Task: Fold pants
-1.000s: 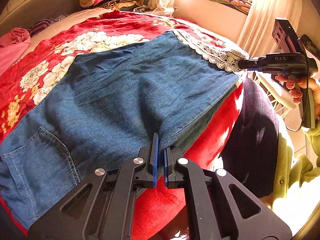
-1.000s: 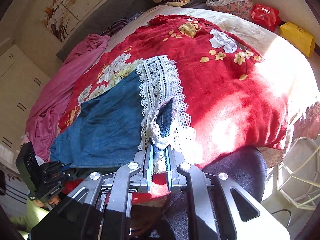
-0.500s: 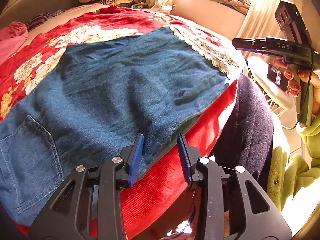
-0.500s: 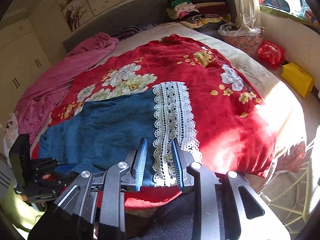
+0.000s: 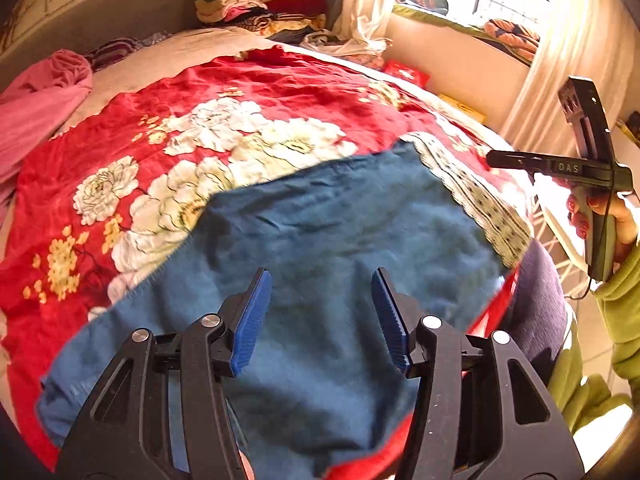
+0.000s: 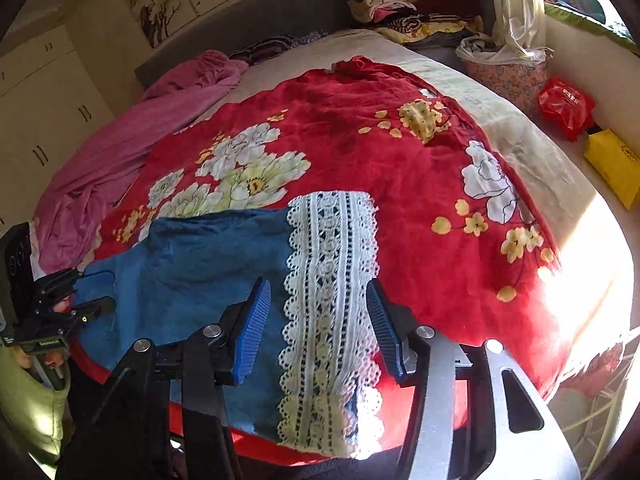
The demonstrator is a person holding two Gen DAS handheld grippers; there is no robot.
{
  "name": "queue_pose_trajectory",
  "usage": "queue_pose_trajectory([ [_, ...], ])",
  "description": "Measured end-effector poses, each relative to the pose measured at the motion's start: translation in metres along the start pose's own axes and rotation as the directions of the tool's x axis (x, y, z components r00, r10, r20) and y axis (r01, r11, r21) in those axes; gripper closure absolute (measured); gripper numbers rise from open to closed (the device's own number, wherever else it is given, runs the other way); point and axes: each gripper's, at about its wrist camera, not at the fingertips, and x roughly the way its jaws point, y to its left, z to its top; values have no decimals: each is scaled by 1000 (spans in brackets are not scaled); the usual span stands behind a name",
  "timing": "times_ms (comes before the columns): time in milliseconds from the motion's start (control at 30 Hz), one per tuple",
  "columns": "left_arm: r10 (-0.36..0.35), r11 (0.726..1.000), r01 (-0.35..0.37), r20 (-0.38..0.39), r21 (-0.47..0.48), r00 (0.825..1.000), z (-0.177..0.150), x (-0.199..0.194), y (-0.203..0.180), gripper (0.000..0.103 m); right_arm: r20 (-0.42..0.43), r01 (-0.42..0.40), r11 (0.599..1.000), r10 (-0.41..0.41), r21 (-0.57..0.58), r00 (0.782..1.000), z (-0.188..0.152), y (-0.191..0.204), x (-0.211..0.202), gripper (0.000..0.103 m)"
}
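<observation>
Over pants (image 5: pixel 320 240): both claws released, now spread wide.

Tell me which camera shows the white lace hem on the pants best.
The right wrist view: the lace hem runs straight up the middle, sharp enough to see its pattern, between the open fingers of the right hand-held gripper. The left wrist view shows it only as a blurred, foreshortened strip at the pants' far end.

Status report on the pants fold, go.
Left gripper open, empty, above the denim. Right gripper open, empty, over the lace hem. Blue pants flat on the red floral blanket. Nothing on the pants.
</observation>
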Motion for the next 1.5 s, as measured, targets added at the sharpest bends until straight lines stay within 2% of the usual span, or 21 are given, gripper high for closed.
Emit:
queue_pose_trajectory([
  [167,75,994,-79,-50,-71,996,29,37,40,57,-83,-75,996,79,49,993,31,-28,47,53],
  [300,88,993,-93,-71,-77,994,31,64,60,51,-147,-151,986,160,70,976,36,-43,88,53],
  [367,54,995,-61,-82,-85,995,31,76,66,51,-158,-190,976,206,108,966,35,-50,101,53],
  [400,15,995,-23,-87,-97,996,32,81,68,50,-153,-202,972,219,117,964,35,-50,102,54],
  [467,-41,994,32,-85,-107,996,33,89,70,50,-153,-238,967,251,94,956,35,-43,100,63],
  [533,-94,987,81,-92,-136,991,34,95,71,56,-155,-273,959,283,82,947,33,-36,97,77],
  [567,-115,984,100,-94,-148,989,35,98,71,76,-153,-280,957,288,71,945,32,-34,95,80],
  [600,-122,982,106,-96,-155,988,36,99,69,88,-144,-285,957,290,53,946,32,-31,91,83],
  [667,-130,978,114,-85,-172,988,38,95,71,95,-105,-291,957,291,23,951,36,-28,78,84],
  [767,-122,977,118,-14,-178,992,45,77,73,97,-35,-282,959,281,-12,959,53,-27,57,85],
  [833,-100,973,100,10,-206,995,55,74,76,97,-22,-253,966,252,-60,967,67,-22,55,85],
  [933,-15,975,13,-5,-223,1000,64,87,78,98,-60,-185,978,180,-99,982,81,-18,76,85],
  [1000,37,968,-47,-48,-248,998,64,102,83,98,-107,-124,983,110,-134,988,83,-16,98,84],
  [1067,69,964,-90,-90,-252,994,61,117,87,98,-161,-78,987,55,-140,985,79,-19,121,84],
  [1200,75,962,-93,-81,-257,994,55,121,92,98,-172,-61,991,40,-119,984,73,-26,134,79],
  [1233,78,961,-94,-72,-261,994,55,118,92,98,-162,-56,992,37,-113,986,74,-27,129,71],
  [1300,82,955,-90,-40,-281,996,56,103,95,98,-110,-43,996,34,-82,993,74,-32,108,57],
  [1333,88,954,-89,-17,-286,996,56,91,93,97,-81,-49,997,44,-62,996,73,-35,92,54],
  [1433,158,952,-145,25,-270,987,48,53,86,93,-21,-115,993,114,-28,993,52,-36,43,53],
  [1500,185,948,-166,46,-272,982,35,29,80,85,-3,-160,987,160,-8,987,28,-35,16,51],
])
